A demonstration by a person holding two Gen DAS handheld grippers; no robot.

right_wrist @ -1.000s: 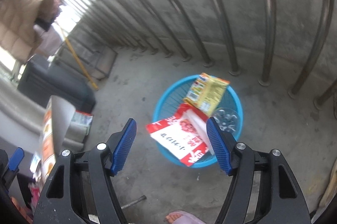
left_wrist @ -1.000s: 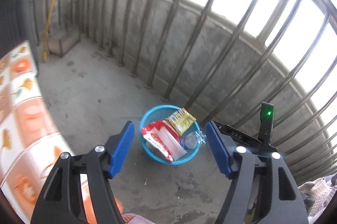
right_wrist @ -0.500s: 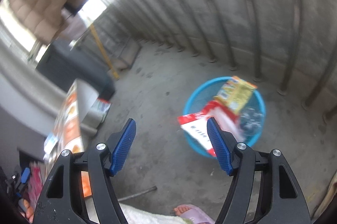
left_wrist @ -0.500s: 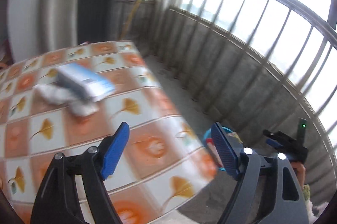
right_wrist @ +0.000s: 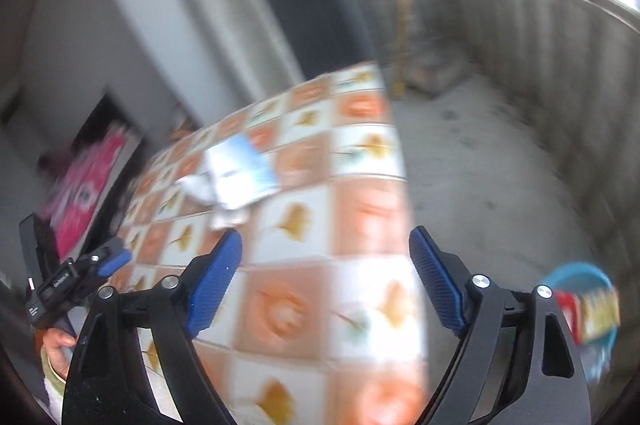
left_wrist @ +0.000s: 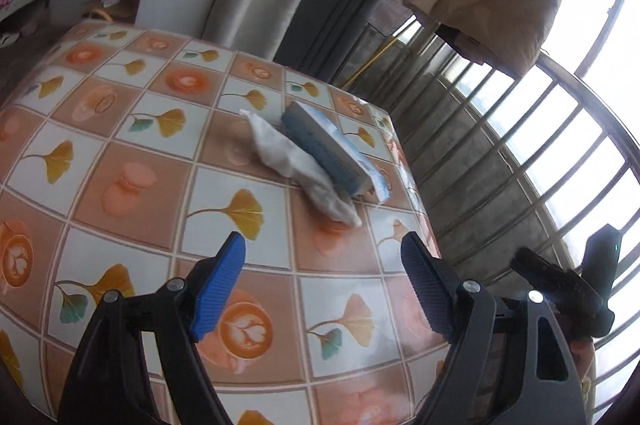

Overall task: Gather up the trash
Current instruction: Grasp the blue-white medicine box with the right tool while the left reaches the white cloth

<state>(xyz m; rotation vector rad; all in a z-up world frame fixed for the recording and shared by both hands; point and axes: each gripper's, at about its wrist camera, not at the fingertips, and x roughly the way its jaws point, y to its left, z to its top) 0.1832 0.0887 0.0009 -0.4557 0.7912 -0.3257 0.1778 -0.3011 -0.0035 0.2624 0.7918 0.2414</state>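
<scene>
On the tiled table, a blue-white packet lies against a crumpled white wrapper. Only the right view shows the blue basket. Left tongs and right tongs, just opening, gape empty; 1 second ago both faced the basket.

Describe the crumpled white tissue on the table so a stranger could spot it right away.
Find the table with the orange-and-white tile pattern. Near its far edge two things lie side by side, touching. The tissue is the soft, wrinkled white wad; the blue-and-white packet beside it is flat with straight edges.
</scene>
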